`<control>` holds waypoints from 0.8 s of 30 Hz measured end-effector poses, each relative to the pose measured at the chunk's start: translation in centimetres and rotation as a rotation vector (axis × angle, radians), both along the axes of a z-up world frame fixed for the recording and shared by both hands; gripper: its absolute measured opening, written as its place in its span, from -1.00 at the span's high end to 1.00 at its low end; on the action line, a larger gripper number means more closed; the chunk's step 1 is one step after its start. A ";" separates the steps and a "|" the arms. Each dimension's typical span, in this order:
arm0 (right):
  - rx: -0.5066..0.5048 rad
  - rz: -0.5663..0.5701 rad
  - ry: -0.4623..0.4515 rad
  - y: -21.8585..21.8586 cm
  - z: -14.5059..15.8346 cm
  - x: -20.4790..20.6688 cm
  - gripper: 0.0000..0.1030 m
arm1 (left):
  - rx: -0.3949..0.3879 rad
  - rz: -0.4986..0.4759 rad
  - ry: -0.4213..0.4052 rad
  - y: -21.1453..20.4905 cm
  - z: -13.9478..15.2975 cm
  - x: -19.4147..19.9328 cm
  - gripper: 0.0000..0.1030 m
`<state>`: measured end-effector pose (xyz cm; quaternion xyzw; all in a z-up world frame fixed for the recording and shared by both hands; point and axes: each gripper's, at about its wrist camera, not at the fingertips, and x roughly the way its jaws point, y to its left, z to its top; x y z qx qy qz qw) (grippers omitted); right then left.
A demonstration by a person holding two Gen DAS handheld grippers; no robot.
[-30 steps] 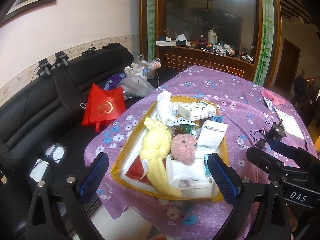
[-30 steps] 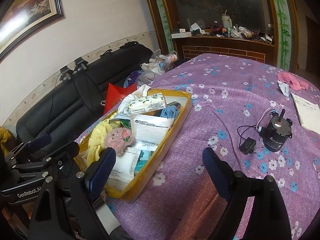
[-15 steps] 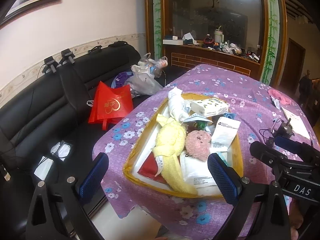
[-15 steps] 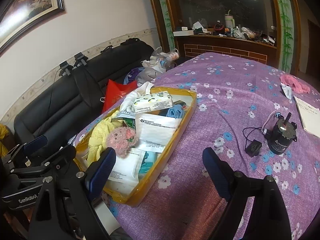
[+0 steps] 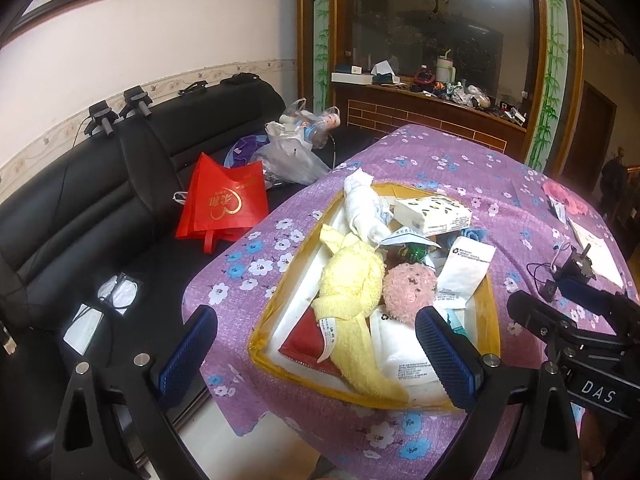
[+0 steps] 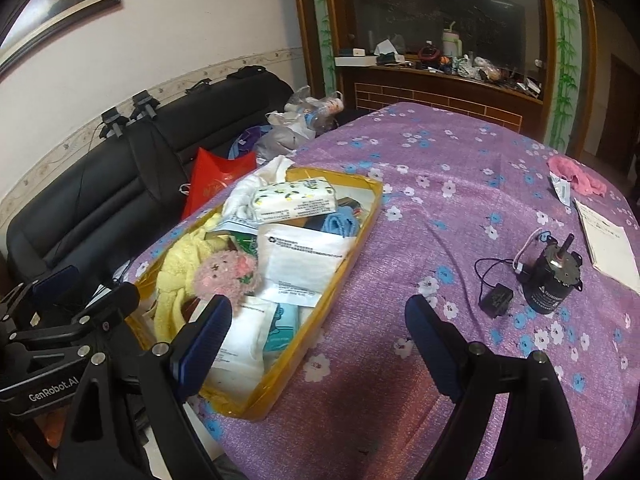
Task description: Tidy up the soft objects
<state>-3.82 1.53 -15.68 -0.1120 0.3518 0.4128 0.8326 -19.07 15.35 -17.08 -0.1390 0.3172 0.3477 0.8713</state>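
A yellow tray (image 5: 493, 322) (image 6: 360, 224) sits at the near left of the purple flowered table. It holds a yellow towel (image 5: 352, 276) (image 6: 176, 264), a pink fluffy ball (image 5: 408, 290) (image 6: 224, 276), a white rolled cloth (image 5: 362, 204), a tissue pack (image 5: 432, 210) (image 6: 292, 200), a blue cloth (image 6: 340, 222) and white packets (image 5: 464, 268) (image 6: 304, 256). My left gripper (image 5: 316, 354) is open and empty above the tray's near end. My right gripper (image 6: 318, 344) is open and empty above the tablecloth right of the tray.
A black motor with cable and plug (image 6: 548, 280) (image 5: 576, 264), a paper sheet (image 6: 608, 244) and a pink cloth (image 6: 576, 172) lie on the table's right side. A black sofa (image 5: 80, 216) with a red bag (image 5: 224, 204) and plastic bags (image 5: 292, 152) stands left.
Both grippers have pulled back and up a little, so the tray looks smaller and further right in the left view. Both stay open; nothing in the tray moved.
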 end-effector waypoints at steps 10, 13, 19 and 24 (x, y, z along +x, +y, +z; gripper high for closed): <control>0.003 0.002 -0.003 0.1 -0.7 0.5 -0.71 | -0.018 -0.004 0.023 0.3 -0.9 2.3 -0.95; 0.006 -0.001 0.014 -0.1 -1.1 0.8 -0.71 | -0.017 -0.002 0.032 0.2 -1.1 2.7 -0.95; 0.027 0.016 0.022 -0.6 -1.5 1.1 -0.71 | -0.025 0.011 0.040 0.3 -1.3 3.4 -0.95; 0.045 0.020 0.022 -1.3 -1.4 1.2 -0.71 | -0.051 0.001 0.036 0.5 -0.8 4.0 -0.95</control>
